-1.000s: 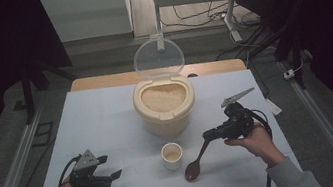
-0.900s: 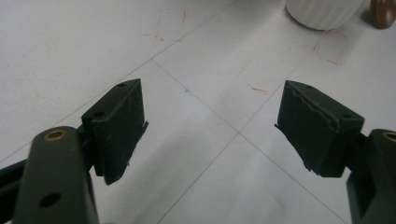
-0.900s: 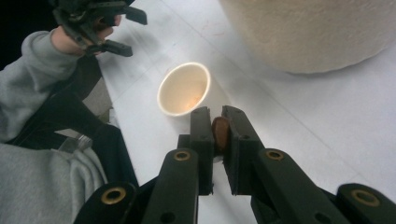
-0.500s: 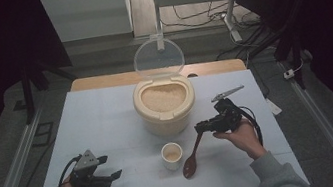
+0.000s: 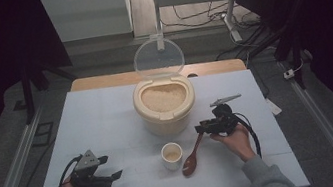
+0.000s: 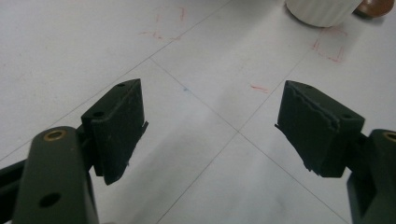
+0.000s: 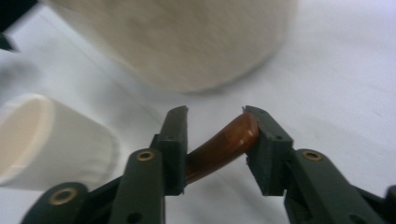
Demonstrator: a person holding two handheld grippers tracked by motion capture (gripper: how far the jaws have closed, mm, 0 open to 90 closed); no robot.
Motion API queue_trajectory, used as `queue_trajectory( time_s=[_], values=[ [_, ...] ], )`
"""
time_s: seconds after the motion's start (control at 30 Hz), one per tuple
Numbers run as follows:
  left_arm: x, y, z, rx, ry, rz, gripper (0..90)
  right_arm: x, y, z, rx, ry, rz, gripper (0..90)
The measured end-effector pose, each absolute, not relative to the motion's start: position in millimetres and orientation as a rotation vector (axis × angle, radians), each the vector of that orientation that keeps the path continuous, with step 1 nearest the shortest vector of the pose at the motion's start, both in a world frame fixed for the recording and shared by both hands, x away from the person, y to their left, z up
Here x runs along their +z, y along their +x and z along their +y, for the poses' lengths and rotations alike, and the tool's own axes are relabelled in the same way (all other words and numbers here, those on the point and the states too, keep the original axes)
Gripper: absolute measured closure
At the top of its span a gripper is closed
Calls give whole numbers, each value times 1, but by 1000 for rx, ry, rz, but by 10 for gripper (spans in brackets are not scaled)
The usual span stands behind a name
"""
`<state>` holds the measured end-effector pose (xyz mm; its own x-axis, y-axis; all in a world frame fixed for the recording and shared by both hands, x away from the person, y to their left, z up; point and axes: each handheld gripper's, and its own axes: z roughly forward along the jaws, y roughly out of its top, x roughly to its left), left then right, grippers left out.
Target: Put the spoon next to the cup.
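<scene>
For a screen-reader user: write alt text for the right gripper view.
The right gripper has just been opening, its black fingers now slack around the brown wooden spoon's handle, above the white table. A small white cup stands at left, and the cream rice container looms blurred behind.

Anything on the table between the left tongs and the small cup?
Nothing: in the high view, bare white table runs from the open left tongs to the small cup. The left gripper view shows the same, apart from faint red marks.
</scene>
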<state>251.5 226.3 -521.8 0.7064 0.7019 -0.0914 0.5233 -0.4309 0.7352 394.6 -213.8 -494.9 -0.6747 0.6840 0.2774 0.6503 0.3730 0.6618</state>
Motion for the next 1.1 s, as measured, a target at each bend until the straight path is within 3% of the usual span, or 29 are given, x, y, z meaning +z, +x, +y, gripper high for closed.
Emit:
queue_trajectory(
  time_s=[0.4, 0.67, 1.1],
  values=[
    [-522, 251, 226, 291, 2134, 926, 227, -516, 398, -204, 997, 1206, 2547, 508],
    [-522, 251, 226, 292, 2133, 927, 226, -508, 395, -214, 1075, 1240, 2404, 447],
    [-521, 251, 228, 301, 2115, 937, 226, -490, 342, -265, 1279, 1009, 2377, 458]
  ],
)
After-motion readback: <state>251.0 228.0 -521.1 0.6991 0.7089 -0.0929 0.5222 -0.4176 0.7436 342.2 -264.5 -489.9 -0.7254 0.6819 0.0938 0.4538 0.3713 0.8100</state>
